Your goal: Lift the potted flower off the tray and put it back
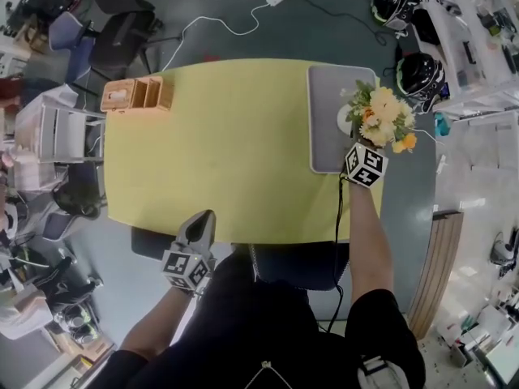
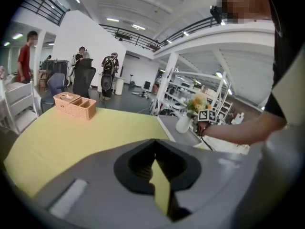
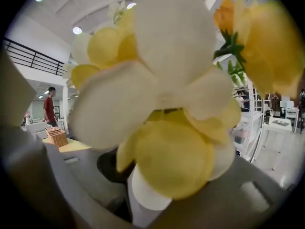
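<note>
The potted flower (image 1: 381, 120), yellow and cream blooms in a small white vase (image 1: 344, 121), stands on the grey tray (image 1: 324, 96) at the right end of the yellow table (image 1: 227, 152). My right gripper (image 1: 361, 142) reaches in from the near side under the blooms. In the right gripper view the blooms (image 3: 162, 80) fill the picture, and the vase (image 3: 143, 199) sits between the grey jaws, which lie against both its sides. My left gripper (image 1: 201, 220) hangs just off the table's front edge, shut and empty (image 2: 155, 157). The left gripper view also shows the flower (image 2: 198, 103) far off.
A wicker basket (image 1: 136, 94) stands at the table's far left corner (image 2: 75, 105). Office chairs (image 1: 113, 39) stand beyond it, helmets (image 1: 420, 73) lie on the floor at the far right, and a cable (image 1: 219, 24) runs across the floor. People (image 2: 25, 56) stand in the background.
</note>
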Demonstrator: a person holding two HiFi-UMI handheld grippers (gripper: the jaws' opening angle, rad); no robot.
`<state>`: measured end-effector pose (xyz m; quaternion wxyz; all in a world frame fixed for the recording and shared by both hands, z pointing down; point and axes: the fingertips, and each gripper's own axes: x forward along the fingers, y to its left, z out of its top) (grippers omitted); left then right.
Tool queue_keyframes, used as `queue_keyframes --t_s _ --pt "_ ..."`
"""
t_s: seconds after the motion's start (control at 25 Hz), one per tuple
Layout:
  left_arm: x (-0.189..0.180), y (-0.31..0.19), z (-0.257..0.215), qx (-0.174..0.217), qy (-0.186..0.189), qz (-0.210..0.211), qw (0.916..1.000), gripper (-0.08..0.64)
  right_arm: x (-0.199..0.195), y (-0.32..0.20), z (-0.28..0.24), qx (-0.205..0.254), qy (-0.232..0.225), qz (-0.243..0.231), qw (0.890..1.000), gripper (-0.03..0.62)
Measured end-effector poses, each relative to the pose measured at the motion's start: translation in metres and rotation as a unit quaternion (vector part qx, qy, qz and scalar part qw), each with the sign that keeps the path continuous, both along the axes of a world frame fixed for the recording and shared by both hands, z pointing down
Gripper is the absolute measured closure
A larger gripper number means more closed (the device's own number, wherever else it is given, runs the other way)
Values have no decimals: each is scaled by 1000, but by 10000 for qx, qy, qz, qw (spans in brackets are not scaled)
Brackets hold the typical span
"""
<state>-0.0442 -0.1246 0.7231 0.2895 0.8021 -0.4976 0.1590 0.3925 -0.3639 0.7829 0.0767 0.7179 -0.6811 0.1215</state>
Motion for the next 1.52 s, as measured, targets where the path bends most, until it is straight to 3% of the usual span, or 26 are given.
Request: queue_keyframes --t_s 0.4,0.88,1.24,1.52 --pt "-20 4 -13 137 52 92 9998 552 -20 24 -35 -177 186 -96 9996 383" --pt "-42 20 -80 834 406 369 9950 552 -88 119 -144 -281 75 -313 9991 383" --pt "-78 37 -130 1374 738 576 9861 552 -201 204 -227 -139 -56 -1032 9946 383" --pt "-111 57 -157 1633 888 615 9806 552 -302 264 -253 -63 -202 -1700 9852 383"
